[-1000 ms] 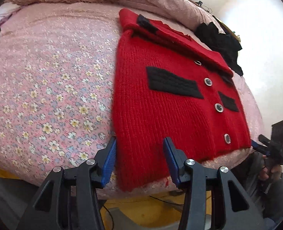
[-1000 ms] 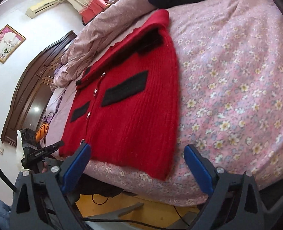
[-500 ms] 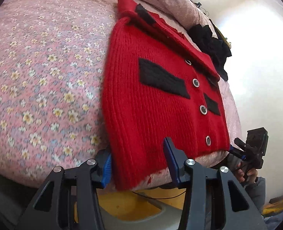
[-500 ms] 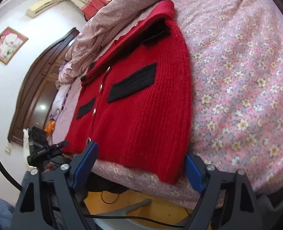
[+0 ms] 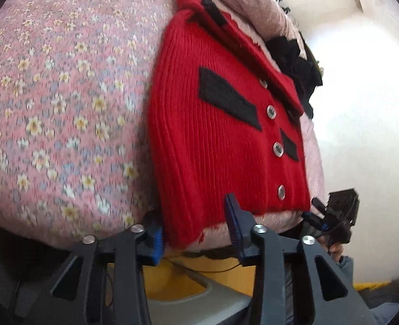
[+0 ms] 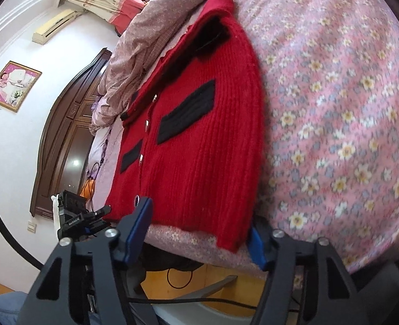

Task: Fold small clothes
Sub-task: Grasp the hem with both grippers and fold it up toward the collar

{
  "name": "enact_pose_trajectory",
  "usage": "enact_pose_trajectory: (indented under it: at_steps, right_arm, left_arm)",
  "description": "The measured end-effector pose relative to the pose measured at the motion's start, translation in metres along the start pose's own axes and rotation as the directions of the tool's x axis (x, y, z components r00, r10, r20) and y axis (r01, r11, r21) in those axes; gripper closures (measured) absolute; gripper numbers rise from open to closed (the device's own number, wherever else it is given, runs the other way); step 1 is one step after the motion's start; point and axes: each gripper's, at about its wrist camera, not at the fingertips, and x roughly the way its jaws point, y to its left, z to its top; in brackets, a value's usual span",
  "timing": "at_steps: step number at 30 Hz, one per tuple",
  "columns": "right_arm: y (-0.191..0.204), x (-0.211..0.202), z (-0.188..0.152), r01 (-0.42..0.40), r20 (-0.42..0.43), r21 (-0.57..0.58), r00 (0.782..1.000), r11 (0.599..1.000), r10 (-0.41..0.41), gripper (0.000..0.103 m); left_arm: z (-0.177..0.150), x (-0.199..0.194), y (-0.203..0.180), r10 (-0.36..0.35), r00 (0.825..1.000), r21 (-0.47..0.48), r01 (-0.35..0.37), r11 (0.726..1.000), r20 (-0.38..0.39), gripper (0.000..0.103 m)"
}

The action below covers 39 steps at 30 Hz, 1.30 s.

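A small red knitted cardigan with black pocket strips and silver buttons lies flat on the pink floral bed cover; its hem hangs at the bed's near edge. My left gripper is open and straddles the hem's left corner, one blue pad on each side. In the right wrist view the cardigan lies the same way, and my right gripper is open and straddles the hem's right corner. Each gripper shows small at the other view's edge, the right one and the left one.
A black garment lies beyond the cardigan's collar. A bunched pink quilt runs along the far side of the bed. A dark wooden wardrobe stands by the wall. Below the bed edge are a yellow floor and cables.
Both grippers have moved in towards the bed edge and now straddle the hem corners. The right gripper's opening has narrowed. The cardigan has not moved.
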Motion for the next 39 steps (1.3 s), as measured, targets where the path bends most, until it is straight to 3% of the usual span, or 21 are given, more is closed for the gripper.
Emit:
enact_pose_trajectory:
  at_steps: [4,7,14,22,31,39]
  right_arm:
    - [0.0,0.001,-0.001,0.026,0.004,0.001,1.0,1.0,-0.026,0.058]
    - [-0.004,0.0,0.0,0.048,0.005,0.028,0.999,0.998,-0.048,0.094]
    - [-0.001,-0.024,0.002,0.015,0.099,0.03,0.995,0.999,-0.018,0.095]
    - [0.012,-0.05,0.024,-0.078,0.198,0.053,0.978,0.996,0.066,0.095]
    - [0.061,-0.054,0.08,-0.092,0.237,-0.03,0.967,0.995,0.097,0.095]
    - [0.094,-0.053,0.167,-0.102,0.284,-0.092,0.951,0.99,0.125,0.095]
  left_arm:
    - [0.001,0.002,-0.003,0.047,0.999,0.017,-0.047,0.999,0.008,0.098]
    - [0.0,-0.001,-0.006,0.048,0.998,0.024,-0.049,0.999,0.028,0.101]
    - [-0.002,-0.024,-0.022,-0.005,0.991,0.031,0.0,1.0,0.137,0.102]
    - [0.025,-0.047,-0.034,-0.077,0.973,-0.008,0.08,0.997,0.218,0.102]
    - [0.09,-0.068,-0.081,-0.134,0.945,0.048,0.125,0.991,0.299,0.102]
    - [0.179,-0.072,-0.116,-0.19,0.911,0.089,0.169,0.982,0.366,0.102]
